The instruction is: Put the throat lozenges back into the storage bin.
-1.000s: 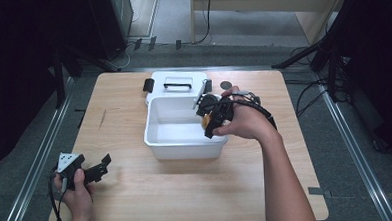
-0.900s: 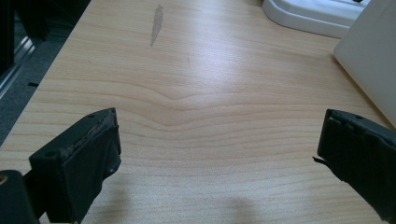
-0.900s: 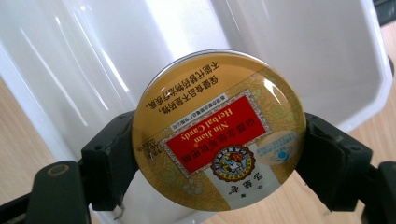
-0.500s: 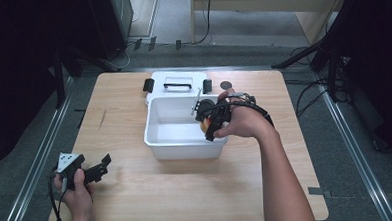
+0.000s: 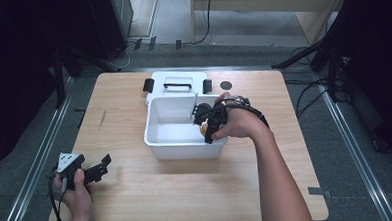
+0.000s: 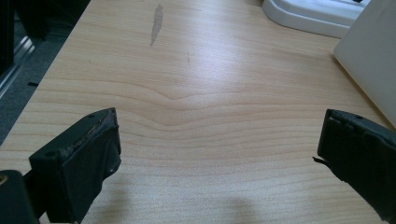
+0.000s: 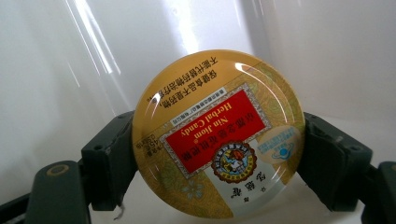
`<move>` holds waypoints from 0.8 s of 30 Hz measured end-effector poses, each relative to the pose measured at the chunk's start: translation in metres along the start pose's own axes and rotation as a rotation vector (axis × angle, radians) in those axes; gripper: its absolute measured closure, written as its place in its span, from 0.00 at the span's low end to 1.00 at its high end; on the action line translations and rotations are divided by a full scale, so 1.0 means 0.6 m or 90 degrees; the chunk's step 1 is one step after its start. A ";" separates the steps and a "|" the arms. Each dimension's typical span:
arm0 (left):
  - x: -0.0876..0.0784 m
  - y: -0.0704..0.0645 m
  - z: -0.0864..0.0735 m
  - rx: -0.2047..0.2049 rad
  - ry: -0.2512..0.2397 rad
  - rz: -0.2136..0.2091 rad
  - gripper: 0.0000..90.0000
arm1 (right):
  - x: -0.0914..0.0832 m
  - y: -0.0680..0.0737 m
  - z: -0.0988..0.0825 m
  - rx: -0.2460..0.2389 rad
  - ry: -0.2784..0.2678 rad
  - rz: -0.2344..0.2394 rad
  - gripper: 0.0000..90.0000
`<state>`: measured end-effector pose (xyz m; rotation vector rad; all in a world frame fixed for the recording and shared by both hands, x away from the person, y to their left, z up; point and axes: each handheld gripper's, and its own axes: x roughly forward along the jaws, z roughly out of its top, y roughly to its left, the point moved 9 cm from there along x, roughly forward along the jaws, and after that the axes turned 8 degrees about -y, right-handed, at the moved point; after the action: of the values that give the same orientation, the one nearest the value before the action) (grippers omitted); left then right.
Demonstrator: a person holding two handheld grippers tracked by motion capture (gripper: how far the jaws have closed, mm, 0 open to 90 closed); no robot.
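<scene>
A round yellow candy tin (image 7: 217, 135) with a red label sits between the two black jaws of my right gripper (image 7: 217, 154), which is shut on its rim. In the high view that right gripper (image 5: 207, 124) dips into the right end of a white plastic bin (image 5: 157, 138), the tin (image 5: 203, 130) just showing at its tip. My left gripper (image 5: 94, 170) rests low over the front left of the table, open and holding nothing. In the left gripper view its jaws stand wide apart over bare wood (image 6: 205, 121).
The bin's white lid (image 5: 175, 84) with black latches lies flat behind the bin. A small dark round object (image 5: 226, 84) sits on the table beside the lid. The bin's wall (image 6: 369, 56) and the lid (image 6: 313, 14) show at the upper right of the left gripper view.
The right gripper has sunk a little lower into the bin with the tin. The left gripper has stayed where it was.
</scene>
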<state>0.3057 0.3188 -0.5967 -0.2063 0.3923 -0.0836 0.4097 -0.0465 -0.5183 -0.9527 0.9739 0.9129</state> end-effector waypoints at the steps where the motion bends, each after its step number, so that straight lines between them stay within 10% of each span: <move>1: 0.000 0.000 0.000 0.000 0.000 0.000 0.00 | 0.000 0.000 0.000 0.000 0.000 0.000 0.23; 24: 0.000 0.000 0.000 0.000 0.000 0.000 0.00 | 0.034 -0.013 -0.001 -0.015 0.065 -0.016 0.22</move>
<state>0.3057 0.3189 -0.5967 -0.2070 0.3927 -0.0837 0.4228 -0.0458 -0.5357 -1.0373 1.0376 0.8635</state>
